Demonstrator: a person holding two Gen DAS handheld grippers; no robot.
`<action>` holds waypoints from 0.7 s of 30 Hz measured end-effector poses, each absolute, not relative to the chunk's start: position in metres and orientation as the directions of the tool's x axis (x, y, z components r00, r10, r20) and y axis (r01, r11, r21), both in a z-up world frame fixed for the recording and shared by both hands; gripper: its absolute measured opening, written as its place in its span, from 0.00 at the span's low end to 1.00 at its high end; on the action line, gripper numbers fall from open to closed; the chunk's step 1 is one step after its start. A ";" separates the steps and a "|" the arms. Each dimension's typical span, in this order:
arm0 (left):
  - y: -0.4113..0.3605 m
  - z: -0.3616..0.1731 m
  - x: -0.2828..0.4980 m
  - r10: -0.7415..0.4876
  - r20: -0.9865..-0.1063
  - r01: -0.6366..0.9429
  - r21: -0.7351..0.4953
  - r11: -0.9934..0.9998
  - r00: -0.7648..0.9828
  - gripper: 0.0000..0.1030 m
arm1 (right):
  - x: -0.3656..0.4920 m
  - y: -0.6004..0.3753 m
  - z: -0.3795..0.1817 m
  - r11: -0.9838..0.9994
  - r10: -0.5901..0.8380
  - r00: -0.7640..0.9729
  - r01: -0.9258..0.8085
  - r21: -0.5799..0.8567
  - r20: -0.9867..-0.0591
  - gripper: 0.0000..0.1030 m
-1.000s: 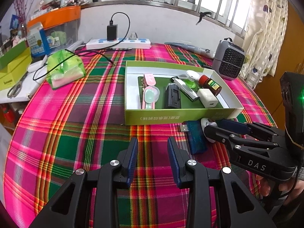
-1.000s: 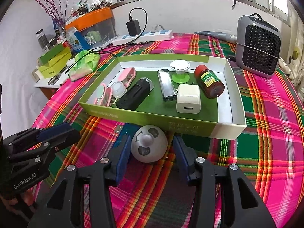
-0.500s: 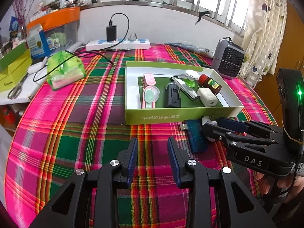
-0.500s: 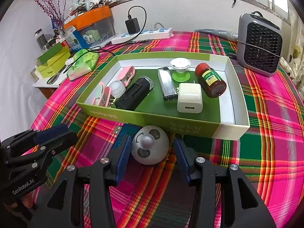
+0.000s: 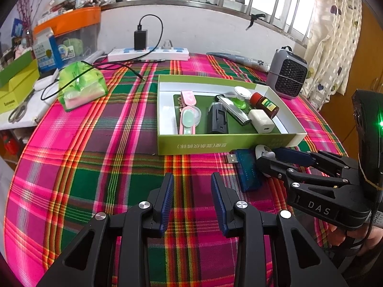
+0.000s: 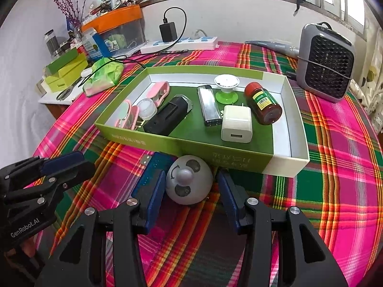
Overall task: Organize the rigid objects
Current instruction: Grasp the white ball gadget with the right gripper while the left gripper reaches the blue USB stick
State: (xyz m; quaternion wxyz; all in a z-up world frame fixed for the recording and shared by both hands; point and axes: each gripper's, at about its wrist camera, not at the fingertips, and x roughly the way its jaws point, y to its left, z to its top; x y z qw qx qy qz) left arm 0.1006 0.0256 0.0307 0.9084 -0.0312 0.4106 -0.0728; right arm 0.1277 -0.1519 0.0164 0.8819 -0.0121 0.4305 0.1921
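Practically unchanged since a second ago, so no progress yet. Leftmost, left gripper (image 5: 191,184) slack above bare cloth (image 5: 95,167), gripping nothing. Next, blue USB stick (image 5: 246,172) outside the green box (image 5: 215,143), half hidden behind a finger in the right view. Rightmost, right gripper (image 6: 191,175) spread around the white dome (image 6: 189,184), not visibly pinching; pad contact hard to judge.

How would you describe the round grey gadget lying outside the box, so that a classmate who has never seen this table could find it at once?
Find the shallow green box on the plaid tablecloth. Just outside its near wall, between the right tongs, sits a grey dome. Unlike the flat blue USB stick beside it, it is round, with a centre knob, a curved arrow and dark spots.
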 end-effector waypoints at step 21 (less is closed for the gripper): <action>0.018 0.027 0.101 -0.170 -0.755 0.113 -0.127 0.985 0.634 0.30 | 0.134 -0.148 0.009 0.924 0.317 0.542 -0.362 0.124 -0.779 0.44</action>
